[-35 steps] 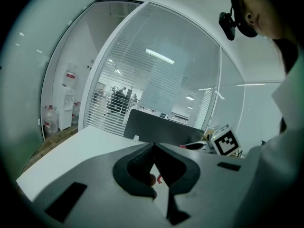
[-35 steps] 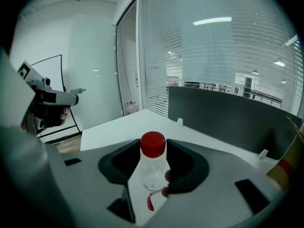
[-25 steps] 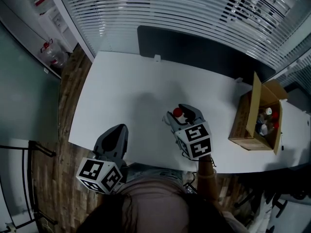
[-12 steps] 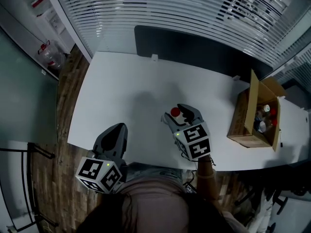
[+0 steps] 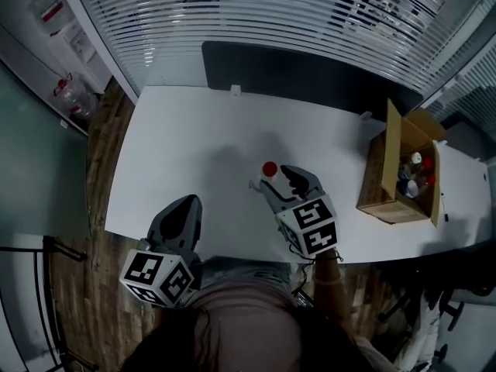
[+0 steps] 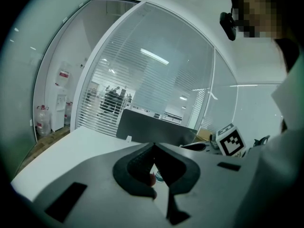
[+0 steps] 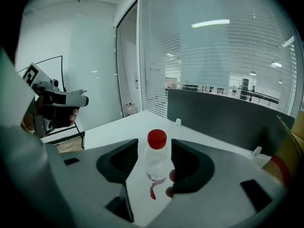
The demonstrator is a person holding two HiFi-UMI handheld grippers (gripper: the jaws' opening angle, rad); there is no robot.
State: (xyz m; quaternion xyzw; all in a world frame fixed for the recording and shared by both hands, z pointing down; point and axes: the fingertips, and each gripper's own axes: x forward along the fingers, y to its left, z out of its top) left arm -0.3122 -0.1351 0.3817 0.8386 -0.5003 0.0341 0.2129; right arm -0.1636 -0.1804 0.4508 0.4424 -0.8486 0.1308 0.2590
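On the white counter (image 5: pixel 178 130), back your wide-open right tongs (image 7: pixel 154 146) straight off the upright red-capped clear plastic bottle (image 7: pixel 156 159) without brushing it; your left tongs (image 6: pixel 153 152) sit closed, empty.

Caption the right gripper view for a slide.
Upright red-capped bottle on a white table, standing between the open jaws of the right hand-held gripper.

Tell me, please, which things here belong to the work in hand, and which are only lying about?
In hand:
- right gripper, jaws apart
- clear bottle with red cap, upright between those jaws on the white table

Lying about:
- left gripper, shut, empty, near the table edge
- cardboard box at the right, holding more bottles
- dark partition behind the table
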